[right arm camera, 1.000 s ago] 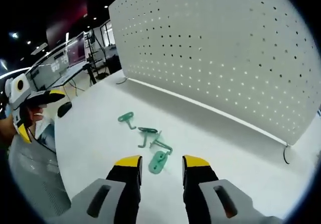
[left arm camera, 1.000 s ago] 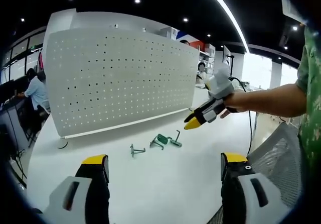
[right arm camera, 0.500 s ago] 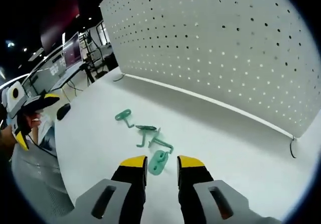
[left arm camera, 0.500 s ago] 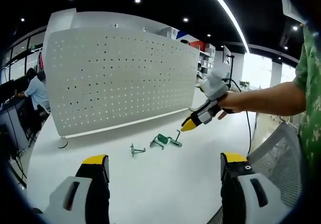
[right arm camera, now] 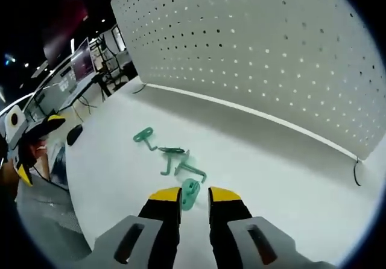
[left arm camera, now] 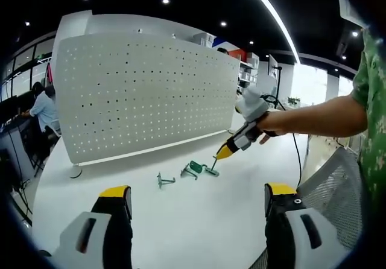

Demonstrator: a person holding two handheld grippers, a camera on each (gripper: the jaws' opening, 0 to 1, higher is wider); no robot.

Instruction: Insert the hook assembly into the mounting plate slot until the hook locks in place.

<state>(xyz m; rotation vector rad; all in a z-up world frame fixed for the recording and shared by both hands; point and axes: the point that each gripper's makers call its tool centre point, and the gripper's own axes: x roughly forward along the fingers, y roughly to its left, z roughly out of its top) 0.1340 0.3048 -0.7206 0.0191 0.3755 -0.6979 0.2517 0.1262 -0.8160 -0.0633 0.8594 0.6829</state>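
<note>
Over the last second the right gripper [right arm camera: 195, 195] has dropped onto the nearest green hook [right arm camera: 189, 193], lying on the white table [right arm camera: 289, 184] at 6 o'clock below the pegboard [right arm camera: 271, 58], its jaws narrowing around it unclamped, so pickup begins, while the left gripper [left arm camera: 196, 199] hangs wide open.

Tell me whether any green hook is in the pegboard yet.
Out. The green hooks lie flat on the white table, in front of the pegboard; the right tool straddles one.
</note>
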